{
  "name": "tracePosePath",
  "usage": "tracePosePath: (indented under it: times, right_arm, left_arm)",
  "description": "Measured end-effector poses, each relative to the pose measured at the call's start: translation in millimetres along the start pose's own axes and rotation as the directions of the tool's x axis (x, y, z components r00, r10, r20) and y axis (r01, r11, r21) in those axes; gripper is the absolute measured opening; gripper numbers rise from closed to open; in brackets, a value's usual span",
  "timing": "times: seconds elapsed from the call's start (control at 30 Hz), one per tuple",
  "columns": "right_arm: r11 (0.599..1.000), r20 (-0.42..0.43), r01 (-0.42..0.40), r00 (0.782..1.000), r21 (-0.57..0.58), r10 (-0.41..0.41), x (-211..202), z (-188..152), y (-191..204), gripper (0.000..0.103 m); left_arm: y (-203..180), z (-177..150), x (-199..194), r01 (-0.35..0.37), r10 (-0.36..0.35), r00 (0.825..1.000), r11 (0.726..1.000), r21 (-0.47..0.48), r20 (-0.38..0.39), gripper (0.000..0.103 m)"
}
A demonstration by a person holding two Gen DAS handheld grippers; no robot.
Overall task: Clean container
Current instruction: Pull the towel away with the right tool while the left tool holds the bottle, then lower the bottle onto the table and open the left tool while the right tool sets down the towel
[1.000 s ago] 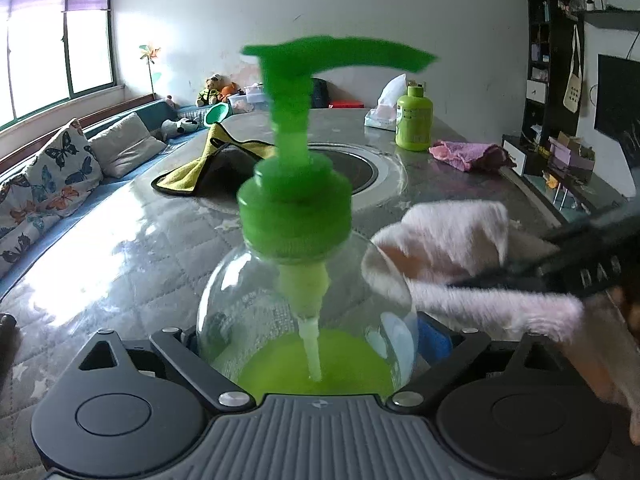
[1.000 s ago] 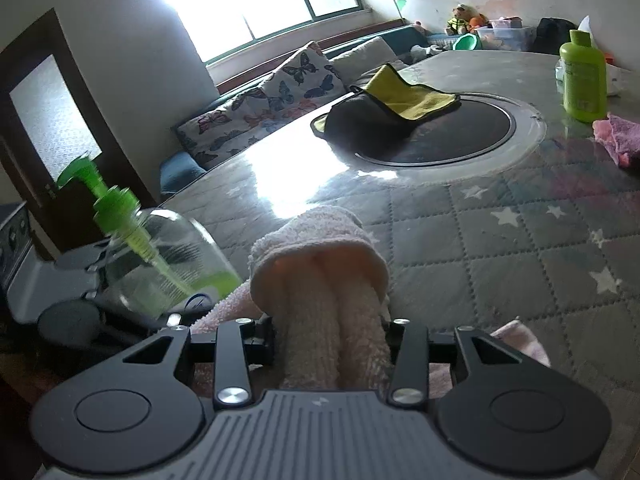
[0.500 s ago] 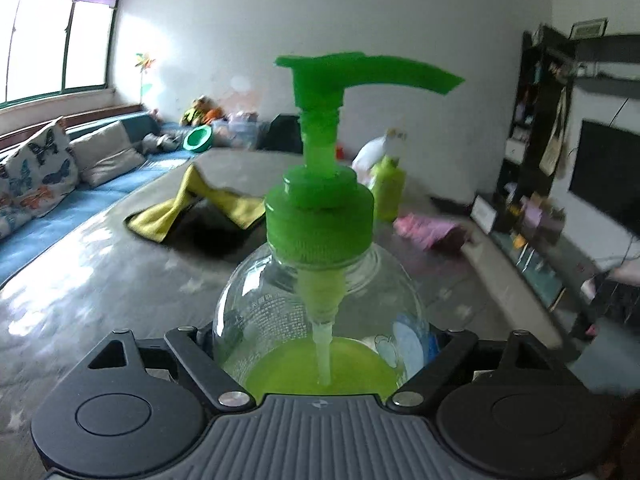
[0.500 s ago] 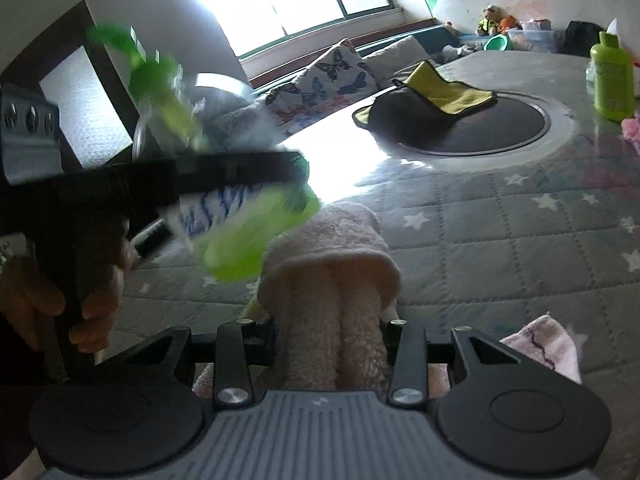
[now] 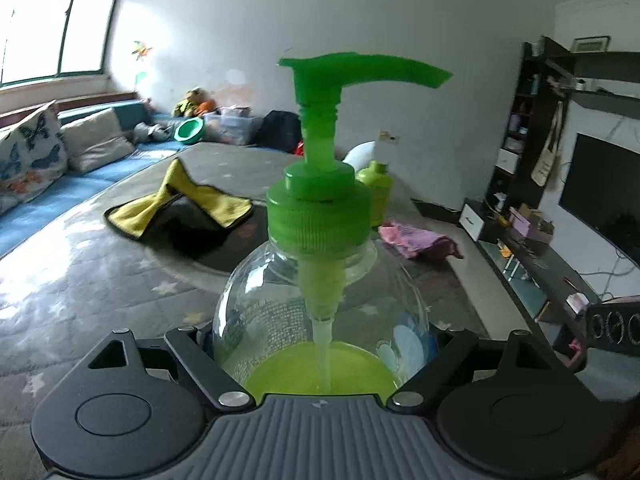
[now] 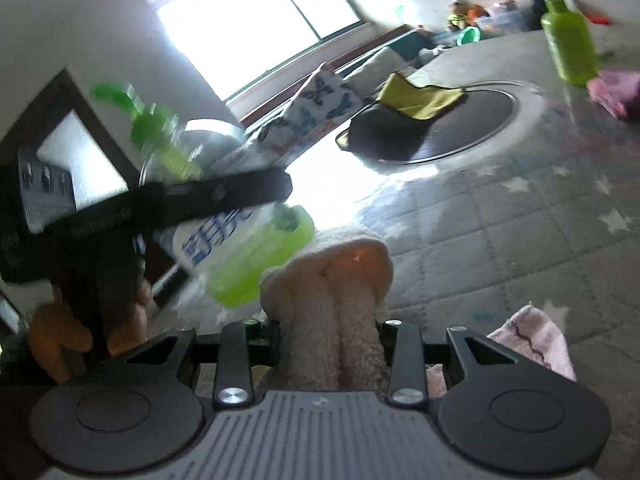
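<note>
A clear pump bottle point(image 5: 320, 312) with a green pump head and green liquid in its bottom fills the left wrist view. My left gripper point(image 5: 320, 340) is shut on its round body, and the bottle is lifted off the table. The right wrist view shows the same bottle point(image 6: 240, 248) tilted in the air at the left, held by a hand point(image 6: 60, 328) on the left gripper's handle. My right gripper point(image 6: 326, 320) is shut on a folded pale pink towel point(image 6: 332, 280), whose top sits just under the bottle's base.
The grey star-patterned table cover point(image 6: 520, 232) carries a dark round inset point(image 6: 440, 120) with a yellow cloth point(image 5: 180, 204) on it, a small green bottle point(image 6: 570, 48) and a pink cloth point(image 5: 412, 238). A sofa with cushions point(image 5: 36, 160) lies left; a TV point(image 5: 600, 200) stands right.
The left gripper has lifted the bottle off the table and swung it toward the right gripper. The towel, earlier against the bottle's side, now lies below its base.
</note>
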State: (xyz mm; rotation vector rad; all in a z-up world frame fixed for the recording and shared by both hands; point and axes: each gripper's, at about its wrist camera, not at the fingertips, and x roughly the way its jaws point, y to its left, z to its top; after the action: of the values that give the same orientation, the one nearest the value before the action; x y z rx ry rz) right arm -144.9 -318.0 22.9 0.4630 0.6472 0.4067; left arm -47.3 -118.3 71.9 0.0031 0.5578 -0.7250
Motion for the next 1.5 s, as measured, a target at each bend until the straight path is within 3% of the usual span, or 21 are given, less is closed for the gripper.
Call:
tracePosePath:
  times: [0.17,0.37,0.47,0.77,0.97,1.23,1.3,1.5]
  right_arm:
    - [0.998,-0.024,0.008,1.000,-0.059,-0.010,4.1,-0.4,11.2,0.034]
    - [0.996,-0.045,-0.038,0.998,-0.080,0.034,13.2,0.8,23.7,0.034]
    - [0.995,-0.042,-0.053,0.998,-0.085,0.050,16.5,3.1,28.6,0.034]
    - [0.994,0.024,-0.066,0.998,0.092,0.064,17.3,27.6,-5.8,0.034]
    - [0.997,0.049,0.048,0.997,0.067,-0.051,35.9,56.9,-14.4,0.035]
    - [0.984,0.048,0.176,0.984,-0.039,-0.174,59.4,76.0,-4.5,0.047]
    - [0.976,0.049,0.207,0.978,-0.065,-0.204,65.0,80.5,-2.0,0.060]
    - [0.966,0.086,0.246,0.967,-0.085,-0.239,50.3,76.2,4.9,0.079]
  left_arm:
    - [-0.5,2.6,-1.0,0.025,-0.025,1.000,0.999,-0.027,0.017,0.087]
    - [-6.8,13.1,-3.8,0.106,-0.102,0.993,0.993,-0.060,0.060,0.087]
    - [-9.2,14.0,-3.2,0.050,-0.050,0.997,0.999,-0.004,0.059,0.087]
    - [21.3,5.4,6.1,-0.116,0.116,0.993,0.993,0.017,0.034,0.087]
    - [38.8,-4.3,22.4,-0.179,0.179,0.984,0.984,0.014,0.000,0.087]
    - [51.8,-10.4,43.0,-0.235,0.235,0.971,0.972,0.006,-0.046,0.087]
    - [52.7,-13.4,46.0,-0.241,0.242,0.969,0.970,0.011,-0.056,0.087]
    - [52.1,-18.5,46.0,-0.244,0.244,0.968,0.970,0.015,-0.065,0.088]
